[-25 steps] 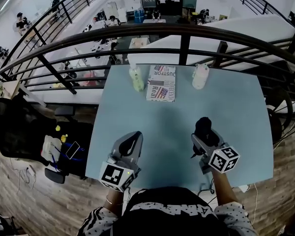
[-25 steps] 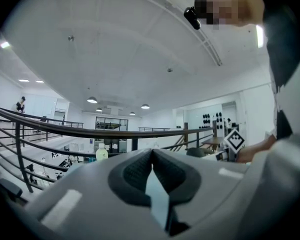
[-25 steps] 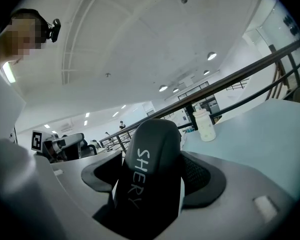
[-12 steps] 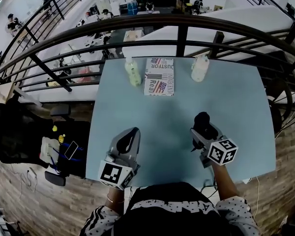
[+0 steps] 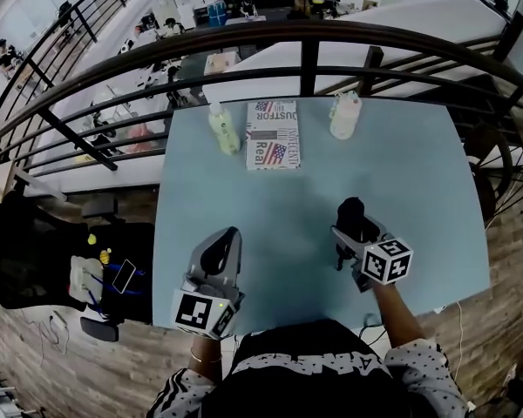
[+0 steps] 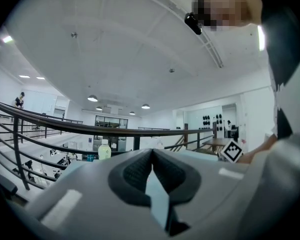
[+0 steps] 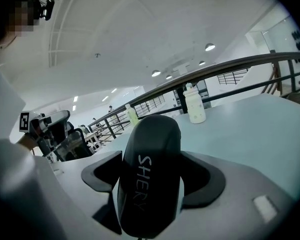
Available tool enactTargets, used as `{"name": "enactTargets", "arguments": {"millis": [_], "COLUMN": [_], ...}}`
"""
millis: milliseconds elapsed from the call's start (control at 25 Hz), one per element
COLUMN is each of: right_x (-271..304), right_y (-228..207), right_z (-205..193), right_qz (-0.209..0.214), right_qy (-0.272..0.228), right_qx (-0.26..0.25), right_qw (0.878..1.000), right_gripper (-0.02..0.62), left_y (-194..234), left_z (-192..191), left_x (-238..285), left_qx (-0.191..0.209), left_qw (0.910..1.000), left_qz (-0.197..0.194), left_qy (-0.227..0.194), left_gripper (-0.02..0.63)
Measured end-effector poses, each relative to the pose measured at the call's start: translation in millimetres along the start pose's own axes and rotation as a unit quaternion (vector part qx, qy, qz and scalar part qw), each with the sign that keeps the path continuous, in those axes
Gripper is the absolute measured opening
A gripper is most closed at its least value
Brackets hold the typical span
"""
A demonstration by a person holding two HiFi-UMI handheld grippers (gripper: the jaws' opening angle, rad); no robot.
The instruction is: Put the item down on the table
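A black oblong case (image 7: 150, 174) with "SHERY" printed on it sits between the jaws of my right gripper (image 7: 151, 184), which is shut on it. In the head view the case (image 5: 350, 214) sticks out of the right gripper (image 5: 349, 233) over the near right part of the light blue table (image 5: 418, 172). Whether it touches the tabletop I cannot tell. My left gripper (image 5: 216, 252) is over the near left of the table. Its pads (image 6: 135, 171) are pressed together with nothing between them.
At the table's far edge stand a pale green bottle (image 5: 220, 129), a printed paper with flags (image 5: 273, 135) and a white bottle (image 5: 344, 116). A dark railing (image 5: 305, 37) runs just behind the table. A black chair and bags (image 5: 35, 251) lie left, on the floor.
The head camera has shifted, so everything sits slightly left and higher in the picture. Both grippers keep their places over the near table; the right still holds the case.
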State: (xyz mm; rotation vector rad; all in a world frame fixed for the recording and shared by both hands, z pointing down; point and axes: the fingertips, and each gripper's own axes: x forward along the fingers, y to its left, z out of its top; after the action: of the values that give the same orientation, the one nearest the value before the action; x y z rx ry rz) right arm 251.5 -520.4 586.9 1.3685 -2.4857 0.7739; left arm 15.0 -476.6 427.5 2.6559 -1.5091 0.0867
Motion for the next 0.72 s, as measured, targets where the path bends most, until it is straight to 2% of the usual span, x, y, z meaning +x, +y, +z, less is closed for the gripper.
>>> {"name": "enactTargets", "arguments": {"millis": [280,520,720], "right_x": [6,17,26], "right_y": [-5,-8,-13], "right_z": [-15,-21,-29], "right_qz": [-0.012,-0.021,-0.027], "right_qy": [0.024,0.034,0.049], "right_qx": [-0.002,0.003,0.002], "right_qw": [1.000,0.999,0.998], "right_gripper": [0.362,0.362,0.362], "left_y": [7,21,23], "left_z": [-4,-6,-11], "left_x": [-2,-5,-6], "left_qx": [0.007,-0.005,-0.006], "left_qw": [0.9999,0.9998,0.9999], "left_qz": [0.000,0.018,0.012], "left_qy": [-0.011,-0.003,-0.008], "left_gripper": [0.000,0.000,0.000]}}
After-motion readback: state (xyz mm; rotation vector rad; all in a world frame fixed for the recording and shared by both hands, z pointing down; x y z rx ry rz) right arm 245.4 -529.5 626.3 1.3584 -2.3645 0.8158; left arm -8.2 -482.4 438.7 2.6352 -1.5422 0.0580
